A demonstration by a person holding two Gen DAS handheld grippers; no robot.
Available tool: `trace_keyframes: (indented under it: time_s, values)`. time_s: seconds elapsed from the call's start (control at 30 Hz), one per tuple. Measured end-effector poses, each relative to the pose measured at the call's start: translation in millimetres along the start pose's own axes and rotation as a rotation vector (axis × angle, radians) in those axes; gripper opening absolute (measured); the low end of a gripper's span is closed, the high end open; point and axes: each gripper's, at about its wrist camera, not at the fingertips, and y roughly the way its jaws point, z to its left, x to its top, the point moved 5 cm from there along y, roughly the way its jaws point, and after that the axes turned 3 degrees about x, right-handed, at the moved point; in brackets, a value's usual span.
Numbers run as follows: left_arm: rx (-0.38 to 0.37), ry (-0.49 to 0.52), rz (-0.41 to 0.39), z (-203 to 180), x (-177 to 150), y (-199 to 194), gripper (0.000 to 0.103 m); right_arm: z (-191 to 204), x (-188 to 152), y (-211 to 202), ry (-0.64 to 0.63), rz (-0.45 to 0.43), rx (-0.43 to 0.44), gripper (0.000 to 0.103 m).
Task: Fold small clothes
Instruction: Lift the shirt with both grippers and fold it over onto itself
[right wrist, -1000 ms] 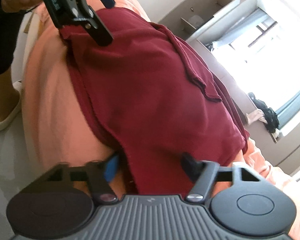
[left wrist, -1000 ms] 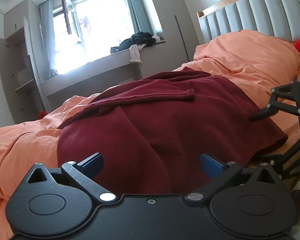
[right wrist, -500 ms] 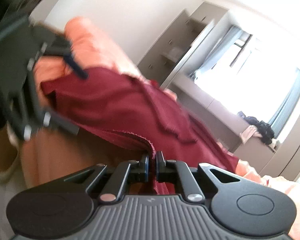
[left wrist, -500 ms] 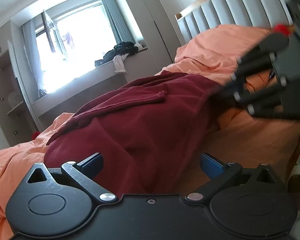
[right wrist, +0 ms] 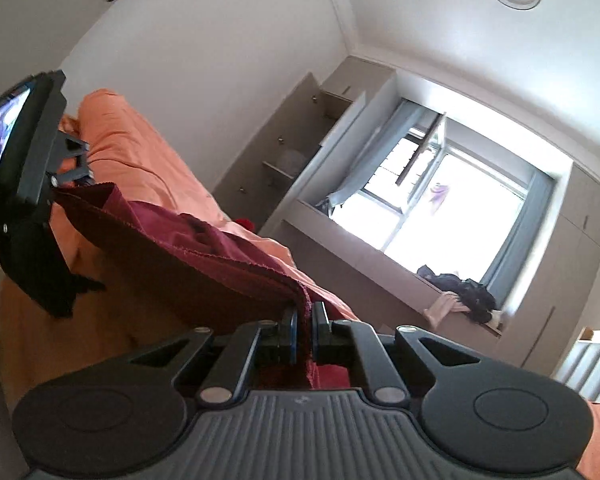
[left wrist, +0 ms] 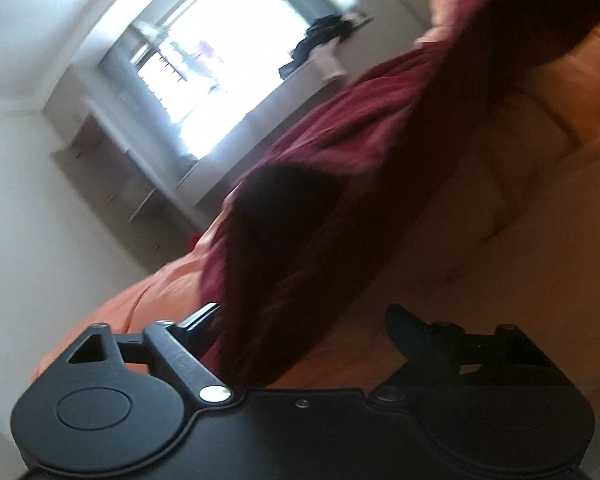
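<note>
On the bed (right wrist: 132,148), under an orange cover running from ten o'clock toward four in the right wrist view, lies the dark red garment (right wrist: 204,248), its near hem raised off the cover.

Long axis: the hem stretches as a taut line from the right tongs (right wrist: 305,330) at six o'clock up to the left tongs (right wrist: 74,168) at ten o'clock.

Right tongs: pressed together on one hem corner, cloth pinched between the pads and hanging below them.

Left tongs (left wrist: 300,320), own view: jaws apart, having just been closing, with the opposite corner of the garment between them at twelve o'clock. One finger (left wrist: 198,318) lies against the cloth; the other stands clear. No grip confirmed; the picture is blurred.

Judgement: the coming move turns on the left tongs, the nearer to the free corner, closing on it so both corners can be carried over together.
</note>
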Motion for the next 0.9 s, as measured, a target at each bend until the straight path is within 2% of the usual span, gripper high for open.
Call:
trace_keyframes:
  time_s: [0.03,0.13,0.2,0.3,0.33,0.4,0.6,0.77,0.9]
  values:
    - [0.003,-0.029,0.005,6,1,-1,0.084,0,0,0,0.003,0.004,-0.003,0.007]
    - [0.027,-0.100,0.005,25,5,-6,0.068,2,2,-2,-0.001,0.006,-0.013,0.007]
    - [0.046,-0.123,-0.001,36,6,-10,0.049,2,5,-4,-0.003,-0.002,-0.024,0.007]
    - [0.049,-0.144,-0.023,50,9,-20,0.030,1,6,-5,0.009,-0.010,-0.049,0.007]
    - [0.047,-0.147,-0.038,53,10,-24,0.027,0,8,-7,0.015,-0.011,-0.053,0.006]
    - [0.045,-0.155,-0.069,59,14,-31,0.011,-1,10,-10,0.016,-0.006,-0.077,0.006]
    - [0.059,-0.233,-0.157,78,32,-48,0.004,1,21,-22,0.019,0.004,-0.176,0.005]
    - [0.028,-0.366,-0.203,107,51,-68,0.003,-2,36,-40,0.012,-0.039,-0.263,0.005]
    - [0.018,-0.386,-0.263,120,59,-92,0.003,-4,47,-59,0.008,-0.078,-0.310,0.004]
